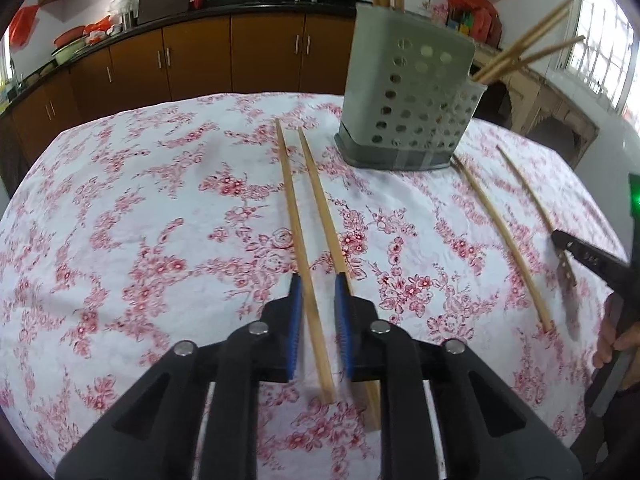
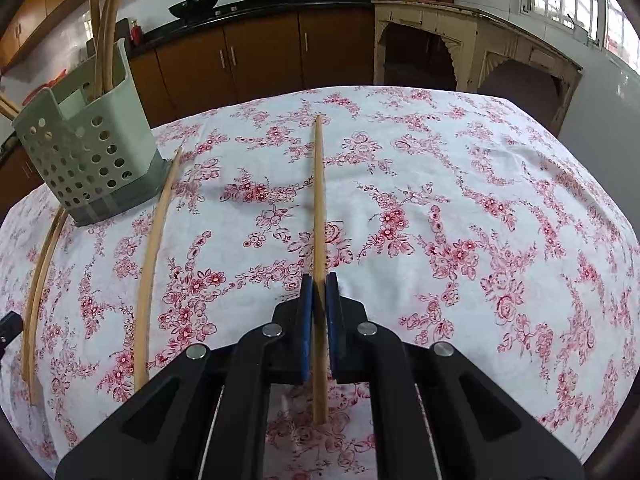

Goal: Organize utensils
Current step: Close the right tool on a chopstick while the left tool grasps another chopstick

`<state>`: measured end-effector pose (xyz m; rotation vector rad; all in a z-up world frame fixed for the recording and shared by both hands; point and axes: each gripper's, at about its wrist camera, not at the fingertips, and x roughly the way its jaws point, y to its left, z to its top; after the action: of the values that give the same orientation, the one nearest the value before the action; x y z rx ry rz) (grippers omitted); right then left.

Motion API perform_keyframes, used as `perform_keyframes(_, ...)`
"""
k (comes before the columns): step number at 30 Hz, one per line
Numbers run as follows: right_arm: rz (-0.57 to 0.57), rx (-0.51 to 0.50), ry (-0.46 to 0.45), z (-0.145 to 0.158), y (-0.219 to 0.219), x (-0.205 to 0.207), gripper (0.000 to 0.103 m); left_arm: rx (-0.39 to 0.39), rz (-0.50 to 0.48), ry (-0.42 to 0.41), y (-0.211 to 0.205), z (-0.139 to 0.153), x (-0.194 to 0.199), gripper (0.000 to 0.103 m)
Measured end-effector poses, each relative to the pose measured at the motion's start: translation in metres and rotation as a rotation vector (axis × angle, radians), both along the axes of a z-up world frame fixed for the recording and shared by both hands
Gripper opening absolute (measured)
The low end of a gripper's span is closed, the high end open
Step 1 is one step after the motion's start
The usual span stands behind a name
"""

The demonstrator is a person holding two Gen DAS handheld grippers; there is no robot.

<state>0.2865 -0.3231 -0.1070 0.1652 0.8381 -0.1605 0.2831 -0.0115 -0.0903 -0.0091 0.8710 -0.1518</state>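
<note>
left gripper [image 1: 318, 316]: nearest; blue pads straddling two thin bamboo chopsticks [image 1: 308, 248] lying on the floral tablecloth [image 1: 160, 220], not visibly pinching.
right gripper [image 2: 319, 316]: clamping one bamboo chopstick [image 2: 319, 208] near its thick end.
handling: light, stiff, slippery; gripping the thick end is looking safest.
pose: both pointing steeply down.
green perforated plastic holder [image 1: 408, 96]: standing far.

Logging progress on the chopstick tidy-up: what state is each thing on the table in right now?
Left tongs: a chopstick between the pads, no firm grip visible.
Right tongs: shut on one chopstick.
Utensil holder: upright on the tablecloth, several chopsticks standing inside.
Other loose chopsticks: lying flat on the cloth.
</note>
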Motion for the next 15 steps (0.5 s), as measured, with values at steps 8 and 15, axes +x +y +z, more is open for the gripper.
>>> perform_keyframes(8, 0.073, -0.017, 0.0, 0.001, 0.017, -0.001, 0.007, 0.033, 0.084, 0.021, 0.02, -0.008, 0.012, 0.008)
perform_keyframes(15, 0.081, -0.014, -0.002, 0.002, 0.018, 0.002, 0.007, 0.009, 0.135, 0.029, 0.06, -0.006, 0.021, 0.008)
